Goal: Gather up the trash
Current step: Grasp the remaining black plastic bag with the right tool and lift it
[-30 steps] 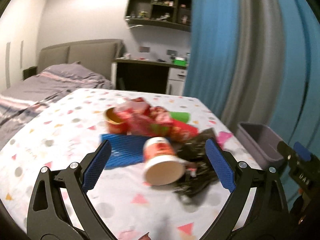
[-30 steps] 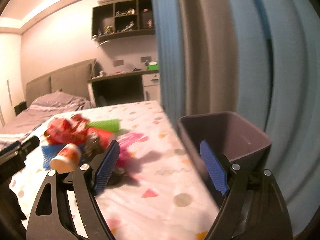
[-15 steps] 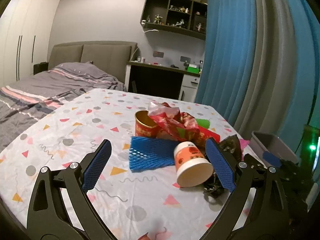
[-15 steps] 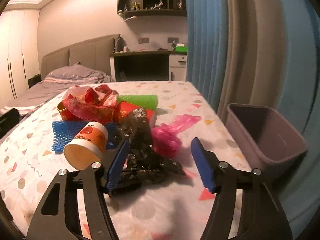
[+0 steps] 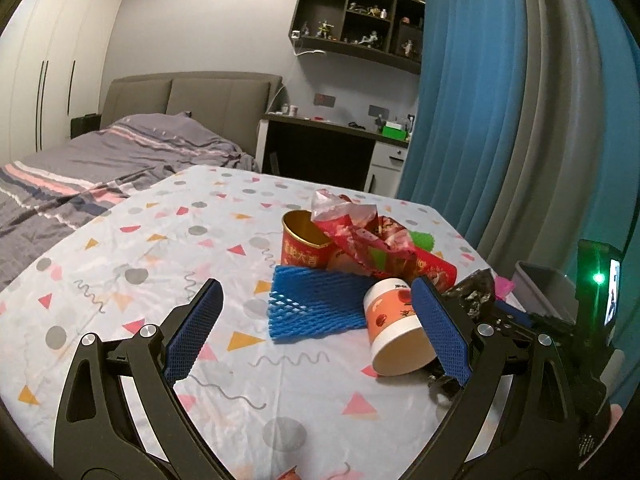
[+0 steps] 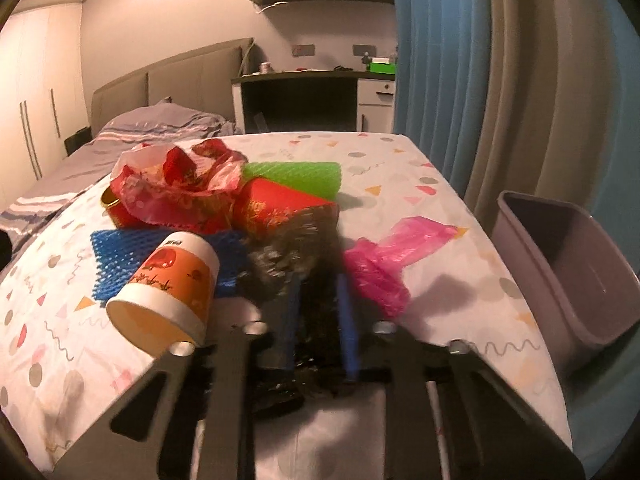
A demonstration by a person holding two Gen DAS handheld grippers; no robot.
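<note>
A heap of trash lies on the spotted tablecloth [image 5: 120, 280]. My right gripper [image 6: 318, 284] is closing its jaws on a crumpled black plastic bag [image 6: 292, 256], which is pinched between the blue pads. Left of it a paper cup [image 6: 168, 292] lies on its side on a blue foam net [image 6: 116, 256]. A pink bag [image 6: 384, 256] lies to the right. My left gripper [image 5: 316, 292] hovers open over the blue foam net [image 5: 312, 304], gripping nothing, and the paper cup [image 5: 394, 328] lies by its right finger.
A grey bin [image 6: 560, 272] stands off the table's right edge, in front of blue curtains. Behind the heap are a red cup [image 5: 302, 244], a red wrapper [image 5: 360, 236], a red box [image 6: 276, 204] and a green foam net [image 6: 296, 176]. A bed and desk stand beyond.
My right gripper swung from the bin to the heap, came down over the black bag and shut on it. My left gripper drifted slightly and stayed open.
</note>
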